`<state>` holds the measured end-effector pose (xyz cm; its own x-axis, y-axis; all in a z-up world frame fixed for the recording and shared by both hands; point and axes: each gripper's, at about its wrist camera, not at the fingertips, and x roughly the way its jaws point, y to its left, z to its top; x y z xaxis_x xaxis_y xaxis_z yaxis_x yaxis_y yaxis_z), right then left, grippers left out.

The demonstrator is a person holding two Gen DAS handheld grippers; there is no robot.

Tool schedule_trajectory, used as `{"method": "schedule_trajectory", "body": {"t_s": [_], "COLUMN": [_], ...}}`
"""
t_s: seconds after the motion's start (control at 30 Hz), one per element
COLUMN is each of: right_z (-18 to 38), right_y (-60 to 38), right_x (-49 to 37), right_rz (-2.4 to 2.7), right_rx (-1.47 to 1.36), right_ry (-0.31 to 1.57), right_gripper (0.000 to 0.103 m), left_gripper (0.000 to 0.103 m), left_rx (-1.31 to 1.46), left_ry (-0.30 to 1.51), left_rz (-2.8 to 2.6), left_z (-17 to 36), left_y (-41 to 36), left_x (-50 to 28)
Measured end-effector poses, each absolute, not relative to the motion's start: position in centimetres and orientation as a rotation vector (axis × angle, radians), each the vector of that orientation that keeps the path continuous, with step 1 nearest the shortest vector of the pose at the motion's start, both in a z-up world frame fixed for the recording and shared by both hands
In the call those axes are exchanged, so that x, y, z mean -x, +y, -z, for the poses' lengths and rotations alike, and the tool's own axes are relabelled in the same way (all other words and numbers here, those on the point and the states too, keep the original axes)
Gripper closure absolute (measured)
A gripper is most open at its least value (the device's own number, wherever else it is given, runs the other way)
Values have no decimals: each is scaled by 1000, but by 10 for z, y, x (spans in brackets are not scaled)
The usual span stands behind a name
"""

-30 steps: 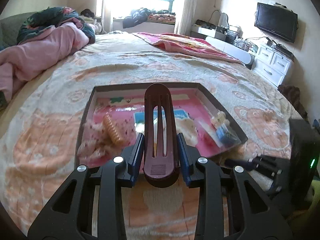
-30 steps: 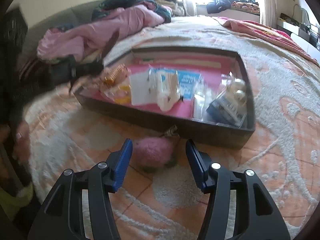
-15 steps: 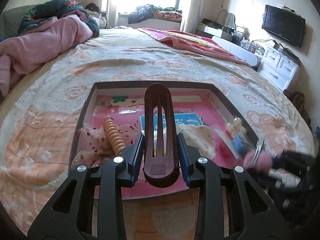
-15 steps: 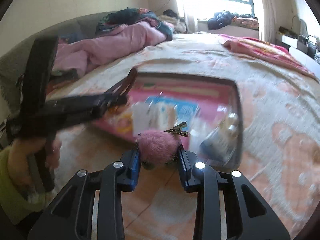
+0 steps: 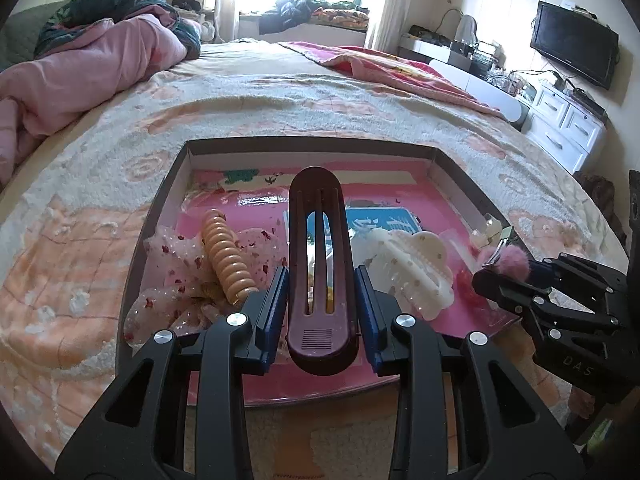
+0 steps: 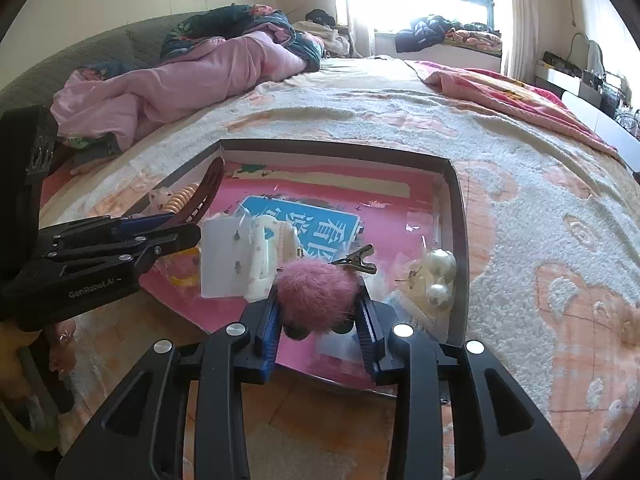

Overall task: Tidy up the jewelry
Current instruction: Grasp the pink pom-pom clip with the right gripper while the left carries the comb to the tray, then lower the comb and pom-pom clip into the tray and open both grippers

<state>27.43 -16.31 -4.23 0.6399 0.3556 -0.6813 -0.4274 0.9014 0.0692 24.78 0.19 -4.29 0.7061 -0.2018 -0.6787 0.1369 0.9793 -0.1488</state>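
Note:
My left gripper (image 5: 321, 312) is shut on a long maroon hair clip (image 5: 320, 264) and holds it above the near part of the dark shallow box (image 5: 160, 204). My right gripper (image 6: 319, 312) is shut on a pink fluffy pom-pom clip (image 6: 318, 294) with a metal clip end (image 6: 356, 258), over the box's near edge (image 6: 458, 216). In the box lie a tan spiral hair clip (image 5: 228, 256), a white claw clip (image 5: 408, 268), a sheer dotted bow (image 5: 172, 276), pearl pieces (image 6: 440, 272) and a white card (image 6: 222, 256). The right gripper shows at the right of the left wrist view (image 5: 496, 268).
The box sits on a peach and cream floral bedspread (image 5: 100, 184). A pink quilt (image 5: 80, 68) is heaped at the far left. A pink blanket (image 5: 400, 72) lies at the far right. A white dresser (image 5: 568, 128) and TV (image 5: 576, 48) stand beyond the bed.
My right gripper closed on the pink pom-pom clip on the bedspread, lifted it and carried it over the box's near edge. My left gripper moved forward over the box, still holding the maroon clip.

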Motion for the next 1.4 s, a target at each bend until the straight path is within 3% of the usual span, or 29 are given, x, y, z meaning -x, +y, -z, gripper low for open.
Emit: {"method": "schedule_trajectory", "body": {"t_s": [0.47, 0.6, 0.67, 0.77, 0.97, 1.13, 1.4], "right_z": [33, 28, 24, 20, 7, -4, -19], "right_y": [-173, -175, -177, -179, -188, -197, -206], "right_x": [-260, -256, -253, -250, -239, -226, -206], "right_rz": [-438, -428, -421, -415, -396, -370, -340], "right_rx": [64, 68, 69, 66, 34, 2, -29], "right_ry": [719, 700, 686, 668, 616, 566, 516], "right_gripper": [53, 48, 44, 39, 23, 12, 7], "left_gripper": [77, 64, 63, 52, 36, 12, 11], "left_rx": [106, 108, 110, 119, 130, 128, 122], "left_ry": [780, 771, 767, 755, 716, 675, 621], "left_rz": [186, 187, 184, 178, 166, 149, 140], "left_z": [44, 40, 36, 31, 16, 3, -9], "left_y": [3, 5, 6, 9, 13, 13, 13], "left_x": [-245, -243, -241, -239, -228, -213, -190]}}
